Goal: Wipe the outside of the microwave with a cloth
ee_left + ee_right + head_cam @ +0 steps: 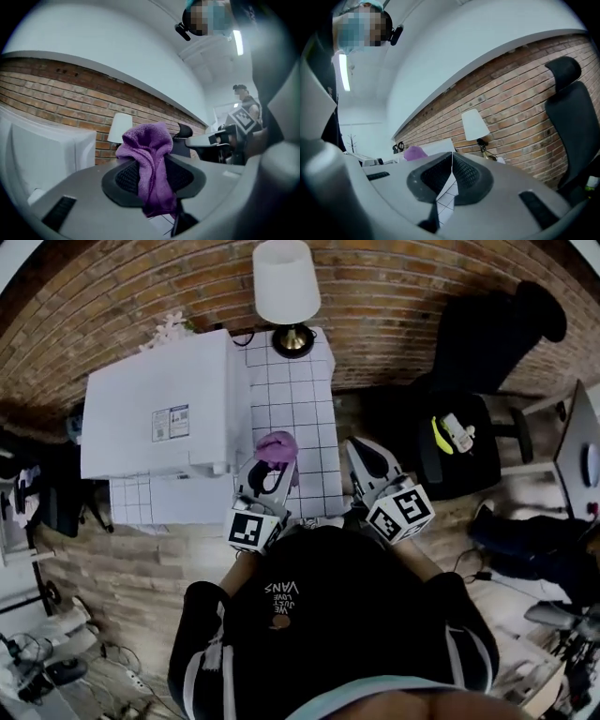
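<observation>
The white microwave [159, 409] stands on the left part of a white tiled table [305, 399]; its side shows in the left gripper view [47, 150]. My left gripper [272, 465] is shut on a purple cloth [277, 446], held just right of the microwave's front corner. The cloth [150, 164] bunches up between the jaws and hangs below them. My right gripper [367, 460] is shut with nothing in it, at the table's right front edge; its jaws [451, 180] meet at the tips.
A white-shaded lamp [286, 287] stands at the back of the table against the brick wall [394, 287]. A black office chair [473, 409] is to the right of the table. Cables and equipment lie on the floor at both sides.
</observation>
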Demonstrator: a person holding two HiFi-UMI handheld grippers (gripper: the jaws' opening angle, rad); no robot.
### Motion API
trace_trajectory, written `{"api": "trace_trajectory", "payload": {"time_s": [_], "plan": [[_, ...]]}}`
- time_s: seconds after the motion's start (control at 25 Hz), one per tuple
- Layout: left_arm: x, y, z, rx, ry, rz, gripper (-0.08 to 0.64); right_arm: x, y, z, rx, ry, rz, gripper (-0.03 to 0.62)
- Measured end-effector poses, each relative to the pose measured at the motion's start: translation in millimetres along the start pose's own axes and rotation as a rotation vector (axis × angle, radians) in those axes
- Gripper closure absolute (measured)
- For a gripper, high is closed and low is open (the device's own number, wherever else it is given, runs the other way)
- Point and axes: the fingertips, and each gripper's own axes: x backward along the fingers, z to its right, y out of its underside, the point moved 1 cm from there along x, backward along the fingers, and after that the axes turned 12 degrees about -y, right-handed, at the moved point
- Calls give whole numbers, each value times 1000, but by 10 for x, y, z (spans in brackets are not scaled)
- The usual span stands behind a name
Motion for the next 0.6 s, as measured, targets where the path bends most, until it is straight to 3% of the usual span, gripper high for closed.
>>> {"api": "trace_trajectory", "payload": {"time_s": [0.2, 0.4, 0.6], "plan": [[71, 52, -248, -8, -266, 8, 419, -358, -30, 141, -14, -212, -72, 589], [151, 144, -294, 62, -525, 16, 419, -554, -69, 282, -24, -419, -158, 589], [180, 294, -352, 332, -653, 62, 419, -635, -69, 327, -22, -560, -215, 588]]}}
